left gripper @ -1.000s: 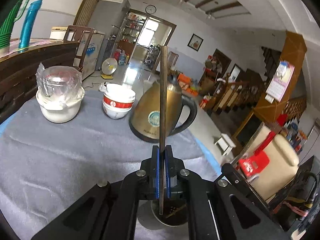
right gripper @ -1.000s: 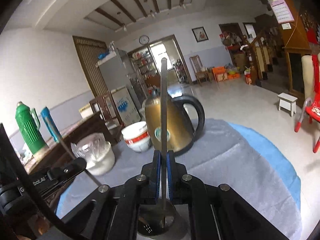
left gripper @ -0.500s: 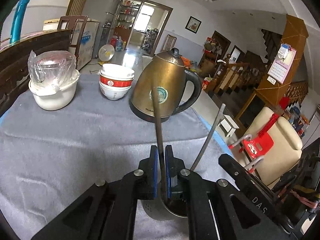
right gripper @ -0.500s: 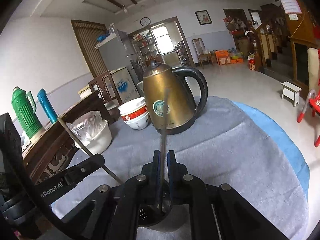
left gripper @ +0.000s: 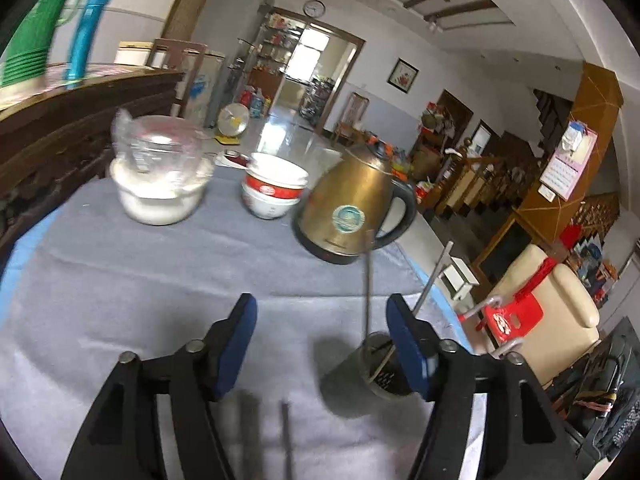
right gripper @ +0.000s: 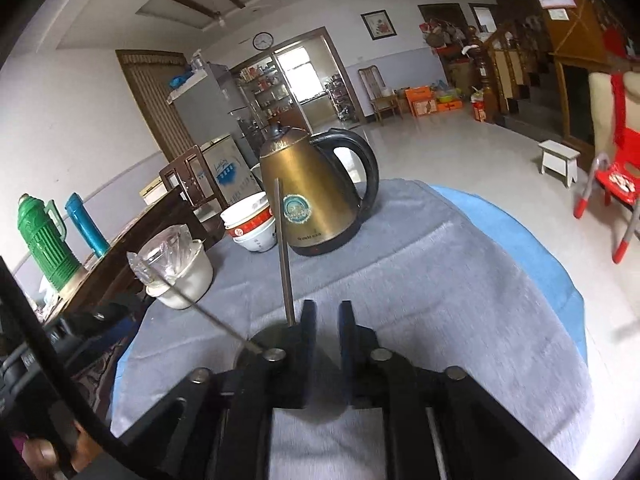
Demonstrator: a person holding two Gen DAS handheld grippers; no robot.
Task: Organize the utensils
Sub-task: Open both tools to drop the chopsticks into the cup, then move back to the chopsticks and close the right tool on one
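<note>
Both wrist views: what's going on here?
A person with two handheld grippers is sorting chopsticks into a metal holder on a grey-clothed table. Two chopsticks stand in the holder. The left gripper and right gripper are both opening, nothing between their jaws. A kettle and bowls sit behind.

Two chopsticks (left gripper: 367, 280) stand in the holder (left gripper: 382, 368) on the cloth (left gripper: 160, 288). Behind it — kettle (left gripper: 352, 210); bowls (left gripper: 274, 190) left of that.
</note>
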